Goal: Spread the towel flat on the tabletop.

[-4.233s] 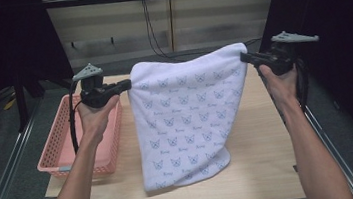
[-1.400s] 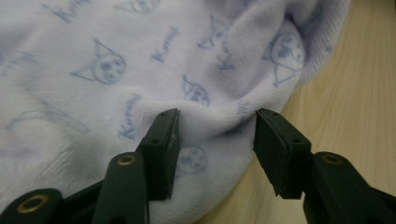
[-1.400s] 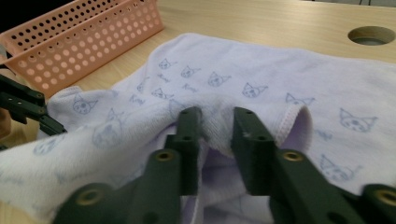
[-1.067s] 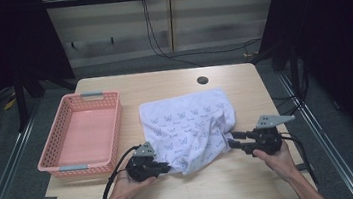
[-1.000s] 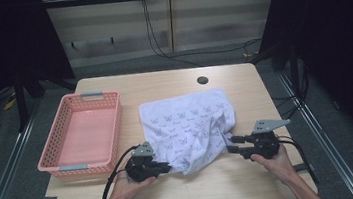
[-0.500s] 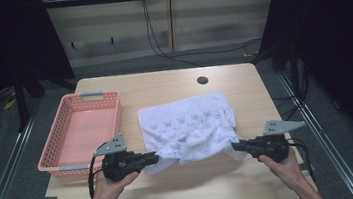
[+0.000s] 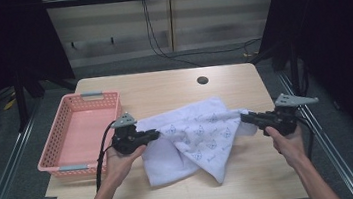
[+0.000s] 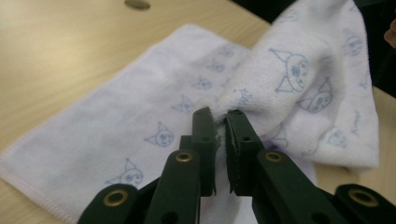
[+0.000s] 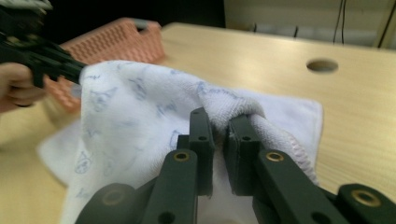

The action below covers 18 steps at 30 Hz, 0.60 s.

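A white towel (image 7: 194, 137) printed with small blue cat faces lies partly on the wooden table (image 7: 163, 91), and its upper edge is stretched between my two grippers. My left gripper (image 7: 155, 133) is shut on the towel's left corner, and the left gripper view shows the cloth pinched between its pads (image 8: 220, 116). My right gripper (image 7: 243, 117) is shut on the right corner. Its jaws closed on the cloth and have just eased open a little, with the towel (image 9: 140, 102) still bunched between the pads (image 9: 219, 119). The lower part of the towel hangs down onto the table.
A pink plastic basket (image 7: 50, 154) stands at the table's left side, close to my left hand. A round hole (image 7: 202, 80) is in the tabletop behind the towel. Dark floor and rails flank the table.
Both grippers have risen from the table's front and moved away from me, lifting the towel's edge. The towel, flat before, now hangs stretched between them.
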{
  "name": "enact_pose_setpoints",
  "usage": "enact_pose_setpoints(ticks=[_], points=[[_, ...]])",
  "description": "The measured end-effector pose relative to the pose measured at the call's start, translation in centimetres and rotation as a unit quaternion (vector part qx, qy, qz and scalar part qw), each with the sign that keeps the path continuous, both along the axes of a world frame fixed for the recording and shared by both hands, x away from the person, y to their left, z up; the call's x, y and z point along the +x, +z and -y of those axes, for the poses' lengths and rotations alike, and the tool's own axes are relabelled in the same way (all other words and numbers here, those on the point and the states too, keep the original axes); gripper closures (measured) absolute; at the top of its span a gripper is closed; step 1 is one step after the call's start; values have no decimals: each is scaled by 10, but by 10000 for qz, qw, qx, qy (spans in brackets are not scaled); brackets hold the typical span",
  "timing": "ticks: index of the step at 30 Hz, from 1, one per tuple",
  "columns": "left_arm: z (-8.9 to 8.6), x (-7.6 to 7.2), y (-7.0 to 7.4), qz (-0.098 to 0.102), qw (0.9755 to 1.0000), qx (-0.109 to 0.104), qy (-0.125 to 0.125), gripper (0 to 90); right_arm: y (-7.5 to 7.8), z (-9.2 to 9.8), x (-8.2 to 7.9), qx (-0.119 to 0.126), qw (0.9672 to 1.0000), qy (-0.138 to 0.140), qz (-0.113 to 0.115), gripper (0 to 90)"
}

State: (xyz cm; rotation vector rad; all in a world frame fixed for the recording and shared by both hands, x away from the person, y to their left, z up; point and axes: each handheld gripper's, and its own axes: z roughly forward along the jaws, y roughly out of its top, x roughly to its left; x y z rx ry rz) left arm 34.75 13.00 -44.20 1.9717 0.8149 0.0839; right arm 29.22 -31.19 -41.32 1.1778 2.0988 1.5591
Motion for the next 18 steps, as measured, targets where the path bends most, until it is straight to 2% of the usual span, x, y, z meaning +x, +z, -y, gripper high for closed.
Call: enact_pose_setpoints(ticks=[2, 4, 5, 6, 7, 8, 10, 11, 12, 14, 16, 18], points=[[6, 5, -9, -52, 9999, 87, 65, 783, -17, -5, 18, -154, 9996, -91, -223, 810], [9, 5, -13, -148, 9998, 32, 157, 706, -34, -11, 30, -324, 9984, -129, -447, 777], [9, 3, -12, -129, 9999, -4, 28, 674, -44, -13, 35, -325, 9978, -162, -561, 718], [10, -4, -8, 52, 9999, 87, 30, 671, -48, -13, 36, -348, 9975, -193, -585, 672], [9, -8, -5, 87, 10000, 45, 0, 645, -50, -14, 35, -489, 9966, -201, -629, 604], [5, -14, -1, 78, 9998, -129, -111, 642, -50, -13, 33, -563, 9963, -237, -600, 585], [0, -21, 4, 182, 9996, -120, -205, 643, -44, -9, 25, -459, 9975, -198, -502, 535], [-3, -25, 4, 142, 9991, -197, -349, 677, -39, -7, 18, -468, 9978, -222, -411, 523], [-4, -31, 1, 117, 9988, -130, -459, 727, -36, -7, 11, -423, 9983, -92, -377, 525], [-2, -40, -8, -10, 9972, 10, -741, 805, -33, -14, -7, -522, 9976, 281, -372, 531], [3, -48, -21, -144, 9955, 204, -915, 829, -38, -26, -20, -572, 9952, 656, -452, 549], [4, -54, -36, -400, 9944, 153, -971, 825, -49, -44, -32, -652, 9912, 992, -578, 542]])
